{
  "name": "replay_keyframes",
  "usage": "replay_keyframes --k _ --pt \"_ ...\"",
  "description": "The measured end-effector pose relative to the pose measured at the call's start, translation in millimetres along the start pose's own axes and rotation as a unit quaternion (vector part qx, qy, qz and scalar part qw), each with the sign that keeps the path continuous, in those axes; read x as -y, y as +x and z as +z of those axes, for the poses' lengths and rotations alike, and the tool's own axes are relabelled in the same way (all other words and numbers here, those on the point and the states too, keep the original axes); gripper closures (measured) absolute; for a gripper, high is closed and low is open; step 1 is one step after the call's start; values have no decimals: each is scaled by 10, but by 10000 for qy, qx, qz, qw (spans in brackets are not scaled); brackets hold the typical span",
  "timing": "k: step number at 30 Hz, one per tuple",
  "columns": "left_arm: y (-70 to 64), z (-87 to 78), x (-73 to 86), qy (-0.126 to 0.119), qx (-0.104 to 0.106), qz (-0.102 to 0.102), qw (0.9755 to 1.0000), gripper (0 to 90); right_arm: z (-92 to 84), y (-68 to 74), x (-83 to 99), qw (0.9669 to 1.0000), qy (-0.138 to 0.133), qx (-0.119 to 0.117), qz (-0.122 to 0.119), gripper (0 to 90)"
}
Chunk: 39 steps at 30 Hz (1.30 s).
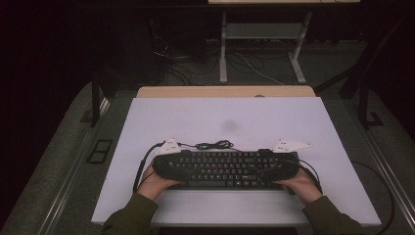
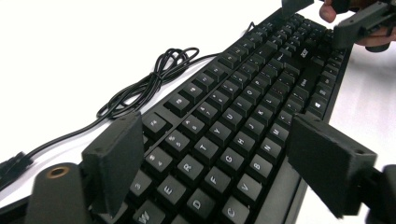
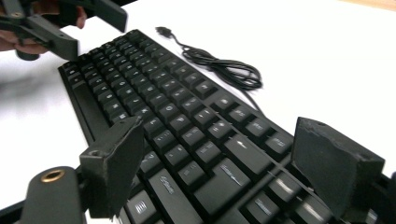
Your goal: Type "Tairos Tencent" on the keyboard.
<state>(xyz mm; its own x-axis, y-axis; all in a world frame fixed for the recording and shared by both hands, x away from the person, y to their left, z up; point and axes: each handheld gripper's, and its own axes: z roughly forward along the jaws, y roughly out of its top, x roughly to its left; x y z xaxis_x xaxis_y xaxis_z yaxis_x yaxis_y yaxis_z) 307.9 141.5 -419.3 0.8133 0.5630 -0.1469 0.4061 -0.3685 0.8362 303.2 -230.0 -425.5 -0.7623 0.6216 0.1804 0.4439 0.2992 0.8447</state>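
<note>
**Both grippers open at the ends of a black keyboard**

A black computer keyboard (image 1: pixel 227 169) lies flat on the white worktop (image 1: pixel 230 122), near the person's edge and roughly centred between left and right. Its long side runs left to right. Its black cable (image 1: pixel 213 145) lies loosely coiled on the worktop just beyond the far edge of the keyboard, a little left of centre.

The left gripper (image 1: pixel 166 164) sits at the left end of the keyboard, with the person's left hand (image 1: pixel 155 183) behind it. In the left gripper view its two black jaws stand wide apart, one towards the far edge of the keyboard and one towards the near edge, with the key rows between them; the pads do not press on the keyboard, so this gripper (image 2: pixel 219 163) is open.

The right gripper (image 1: pixel 286 164) sits at the right end of the keyboard, carried by the right hand (image 1: pixel 303 186). In the right gripper view its jaws are likewise spread, with the right-hand block of keys between them and neither pad bearing on the keyboard's edges; this gripper (image 3: pixel 215 163) is open too.

Each gripper view shows the other gripper at the far end of the keyboard, its jaws also apart. The coiled cable lies clear of both grippers, on bare worktop.

Beyond the worktop, the legs of a second table (image 1: pixel 264 44) stand on the dark floor with loose wires around them.
</note>
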Motion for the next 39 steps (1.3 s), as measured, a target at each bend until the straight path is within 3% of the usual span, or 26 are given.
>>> replay_keyframes --k 14,25,39 --pt "40 -287 155 -155 -257 -108 9995 112 -295 -76 224 9998 -180 105 -5 143" --pt "22 -325 233 -145 -334 -113 9993 10 -442 -120 345 9997 -177 152 -35 141" --pt "25 -339 287 -89 -310 -150 9994 0 -553 -179 424 9996 -178 213 -26 141"
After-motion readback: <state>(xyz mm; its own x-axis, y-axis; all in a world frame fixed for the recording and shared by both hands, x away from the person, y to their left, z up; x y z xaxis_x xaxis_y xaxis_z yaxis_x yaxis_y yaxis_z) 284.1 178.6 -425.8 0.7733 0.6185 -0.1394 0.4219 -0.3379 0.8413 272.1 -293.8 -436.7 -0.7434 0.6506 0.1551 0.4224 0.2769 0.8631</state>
